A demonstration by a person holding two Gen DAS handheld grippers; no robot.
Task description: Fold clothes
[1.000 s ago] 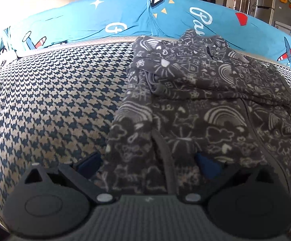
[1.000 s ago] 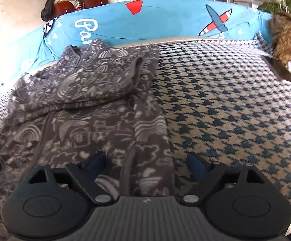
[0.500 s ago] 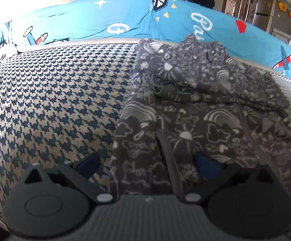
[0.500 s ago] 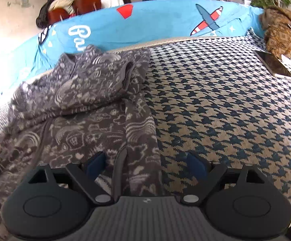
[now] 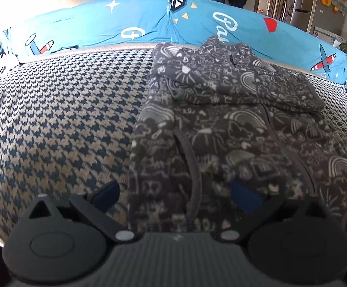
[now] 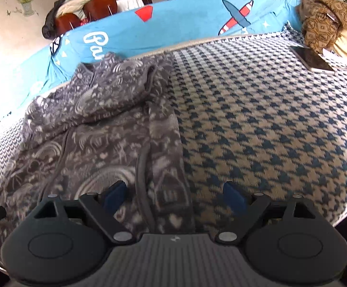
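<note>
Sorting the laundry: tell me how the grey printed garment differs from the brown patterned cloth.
The grey garment lies spread on the houndstooth cover between both open grippers; the brown cloth sits bunched at the far corner. The grey carries white doodles, the brown a diamond pattern.

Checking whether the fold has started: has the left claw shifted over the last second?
Yes. The left claw has backed away: the blue cushion sits lower in frame, revealing more room above.
</note>
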